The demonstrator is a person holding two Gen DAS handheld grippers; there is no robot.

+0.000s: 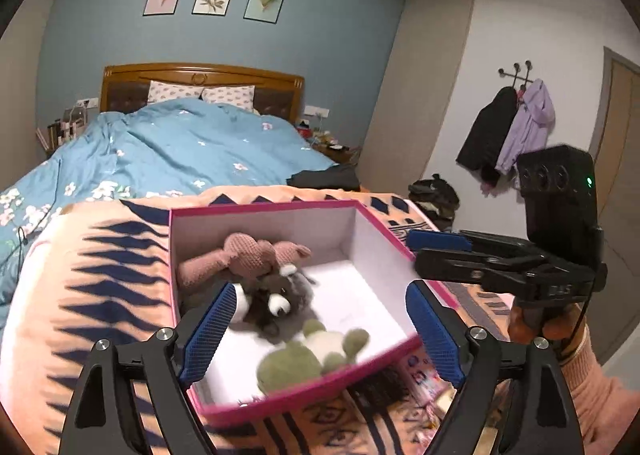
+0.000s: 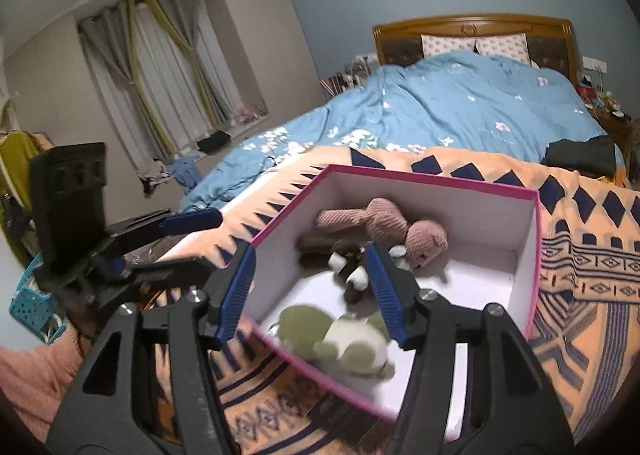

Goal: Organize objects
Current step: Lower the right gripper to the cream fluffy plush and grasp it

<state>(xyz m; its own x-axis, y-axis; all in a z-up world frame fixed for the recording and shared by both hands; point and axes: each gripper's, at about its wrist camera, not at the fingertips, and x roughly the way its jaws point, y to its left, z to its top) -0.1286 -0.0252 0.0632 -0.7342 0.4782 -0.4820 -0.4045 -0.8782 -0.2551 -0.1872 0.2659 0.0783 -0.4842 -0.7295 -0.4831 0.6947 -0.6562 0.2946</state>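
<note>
Box (image 1: 280, 211), pink rim, sits center frame on orange blanket (image 1: 100, 275) w/ 3 plush inside: pink bear (image 1: 240, 259) upper left, grey toy (image 1: 276, 295) mid, green toy (image 1: 304, 359) lower. Left gripper (image 1: 318, 331) apart, empty, above box. Right gripper (image 2: 312, 291) apart, straddling near box wall. Judgement: keep tongs wide, lift straight up & avoid snagging plush or tipping box.

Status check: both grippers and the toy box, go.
Left gripper open, empty, over box. Right gripper open, empty. Pink box on blanket holds three soft toys; green one nearest. Nothing in the way.

Both wrist views close above the pink box (image 1: 280, 407), facing the bed's headboard (image 2: 472, 25), box shared.
</note>
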